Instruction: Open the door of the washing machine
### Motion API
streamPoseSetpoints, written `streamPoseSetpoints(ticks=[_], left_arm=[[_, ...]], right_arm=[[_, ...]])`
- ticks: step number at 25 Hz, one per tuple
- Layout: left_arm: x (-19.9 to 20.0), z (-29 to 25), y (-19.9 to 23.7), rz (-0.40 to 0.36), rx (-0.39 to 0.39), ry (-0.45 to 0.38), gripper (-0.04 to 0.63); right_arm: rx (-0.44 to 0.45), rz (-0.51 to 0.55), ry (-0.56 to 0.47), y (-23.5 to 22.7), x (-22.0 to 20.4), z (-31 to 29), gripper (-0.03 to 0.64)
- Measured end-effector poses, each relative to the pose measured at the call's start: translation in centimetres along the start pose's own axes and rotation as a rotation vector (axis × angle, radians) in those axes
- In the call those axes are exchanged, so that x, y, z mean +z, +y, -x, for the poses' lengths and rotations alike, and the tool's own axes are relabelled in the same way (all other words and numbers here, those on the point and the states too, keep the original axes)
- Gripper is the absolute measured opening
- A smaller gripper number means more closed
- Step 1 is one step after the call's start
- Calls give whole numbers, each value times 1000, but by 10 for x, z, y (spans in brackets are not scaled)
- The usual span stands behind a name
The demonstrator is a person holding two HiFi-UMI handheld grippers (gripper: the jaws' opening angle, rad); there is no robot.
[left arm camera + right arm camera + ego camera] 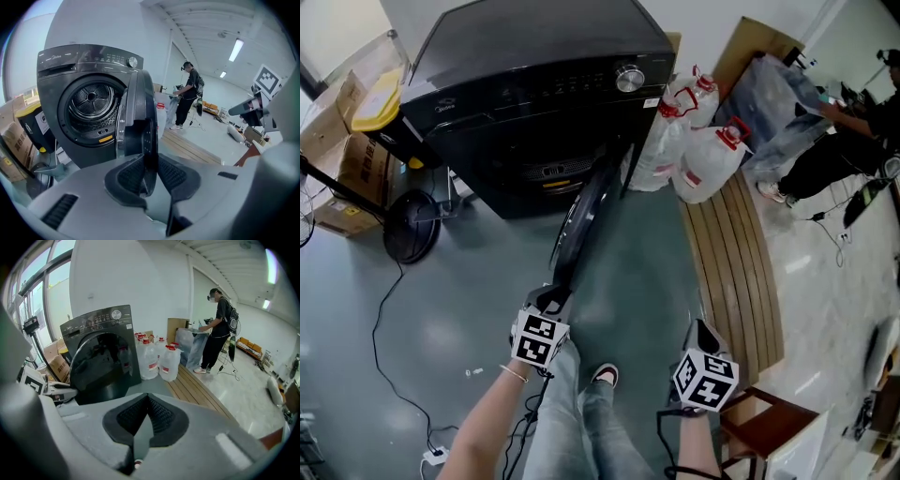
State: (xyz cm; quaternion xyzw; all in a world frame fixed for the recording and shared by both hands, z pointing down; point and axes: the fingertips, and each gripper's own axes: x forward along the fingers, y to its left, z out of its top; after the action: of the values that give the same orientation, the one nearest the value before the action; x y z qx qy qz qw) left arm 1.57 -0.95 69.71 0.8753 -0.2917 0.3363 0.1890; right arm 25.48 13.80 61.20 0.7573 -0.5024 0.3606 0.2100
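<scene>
Two grippers are in play, only one at work. Left gripper [551,298] [150,171] is clamped on the free edge of the door [581,220] [138,122], w/ the rim pinched btwn both ribbed pads. The door stands swung out from the dark washing machine [534,84] [70,70] [108,319], roughly edge-on to the head view, hinge side at the machine's front. The left gripper view looks past it into the perforated drum [91,98]. A silver knob [629,79] sits at the right end of the control panel.

Right gripper [701,328] [147,401] hangs well apart from the door, over the grey-green floor [647,281], jaws pressed together w/ nothing btwn them.

Clear water jugs [708,164] [168,363] w/ red caps stand just beside the machine's right side, at the end of a wooden slat platform [736,272] [197,390]. Cardboard boxes [342,159] sit on the machine's left. A person [190,93] [218,329] in dark clothes stands in the bkgd by a table.
</scene>
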Motion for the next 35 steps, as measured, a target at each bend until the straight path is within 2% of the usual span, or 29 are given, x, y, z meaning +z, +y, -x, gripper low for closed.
streamPoseSetpoints(ticks=[4, 20, 29, 35], left_arm=[[2, -4, -20, 27, -33, 15, 86], [14, -28, -90, 18, -93, 63, 107], [22, -49, -127, -3, -138, 54, 113], [36, -67, -160, 36, -144, 40, 114]], right_arm=[[-19, -33, 3, -13, -5, 3, 6], [-79, -151, 12, -65, -25, 8, 6], [-145, -242, 10, -96, -50, 17, 6], [-191, -305, 15, -122, -66, 25, 6]])
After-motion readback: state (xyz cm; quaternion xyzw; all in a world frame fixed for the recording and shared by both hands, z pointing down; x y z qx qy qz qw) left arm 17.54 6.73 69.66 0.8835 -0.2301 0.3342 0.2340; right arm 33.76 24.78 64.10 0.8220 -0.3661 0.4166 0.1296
